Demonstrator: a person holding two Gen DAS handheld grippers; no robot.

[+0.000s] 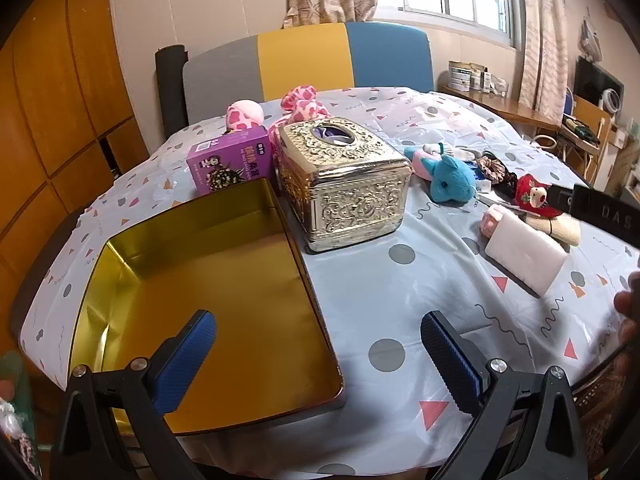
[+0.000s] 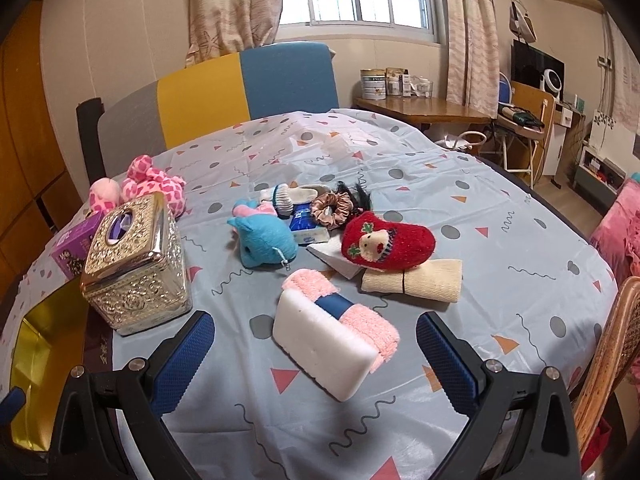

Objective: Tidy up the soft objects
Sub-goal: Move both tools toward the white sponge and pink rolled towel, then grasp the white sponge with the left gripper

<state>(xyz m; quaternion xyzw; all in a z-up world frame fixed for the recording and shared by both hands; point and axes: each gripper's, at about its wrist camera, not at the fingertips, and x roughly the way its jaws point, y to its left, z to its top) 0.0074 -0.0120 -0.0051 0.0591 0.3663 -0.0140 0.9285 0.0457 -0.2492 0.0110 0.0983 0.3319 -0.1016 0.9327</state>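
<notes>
Gold tin [image 1: 132, 280] bare inside, left claw [image 1: 316, 360] and right claw [image 2: 314, 364] spread wide, grasping nothing

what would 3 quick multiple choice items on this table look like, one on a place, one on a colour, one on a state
1. The white sponge block lies:
A. inside the gold tin
B. on top of a pink cloth
C. under the red sock

2. The plush dolphin is:
A. blue
B. green
C. yellow

3. The gold tin is:
A. lidded
B. full of toys
C. open and empty

Key: 1 B, the pink cloth sticks out from beneath it. 2 A, its body is bright blue. 3 C, only its bare gold floor shows.
</notes>
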